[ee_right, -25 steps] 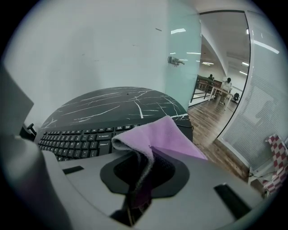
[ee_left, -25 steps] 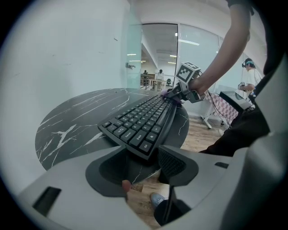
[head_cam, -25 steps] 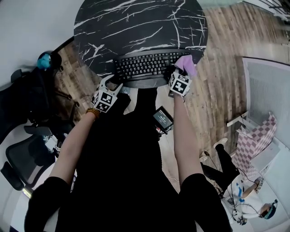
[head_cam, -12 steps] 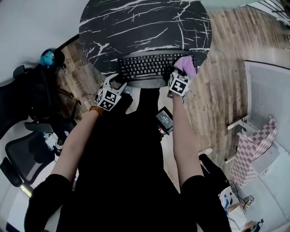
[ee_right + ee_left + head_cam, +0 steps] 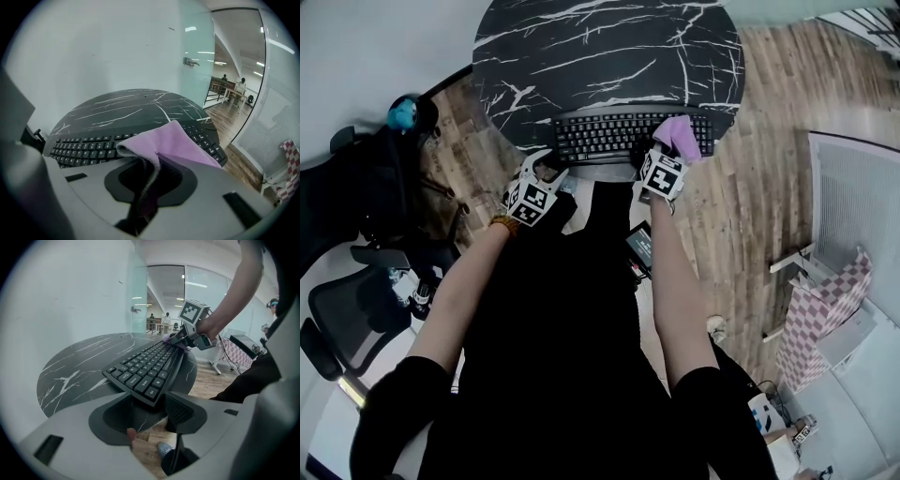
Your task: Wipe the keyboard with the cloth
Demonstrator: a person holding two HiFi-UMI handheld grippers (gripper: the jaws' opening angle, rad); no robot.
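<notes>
Right gripper (image 5: 148,183) has slid left along the keyboard (image 5: 623,137) since a second ago: cloth (image 5: 678,138) was over the right end, now sits inboard, with the last key columns showing past it. Left gripper (image 5: 148,414) is at the same spot against the keyboard as before.

Current state:
- Keyboard: black, lying along the near edge of the round black marble table (image 5: 600,56), long side parallel to that edge, roughly centred on it.
- Cloth: purple, folded. One fold is pinched in the right claw, which is closed on it; the rest drapes forward onto the keys on the keyboard's right part.
- Right gripper view looks along the key rows from the near-right side; cloth covers keys directly ahead of the jaws.
- Left claw: wide, nothing clamped. It sits at the table's near-left edge, with the keyboard's left-end near corner right at the mouth of the gap. Can't tell whether either pad touches the keyboard or the table rim.
- Left gripper view looks down the keyboard's length and shows the right gripper with the cloth at the far end.
- Rest of the tabletop behind the keyboard is bare marble.
</notes>
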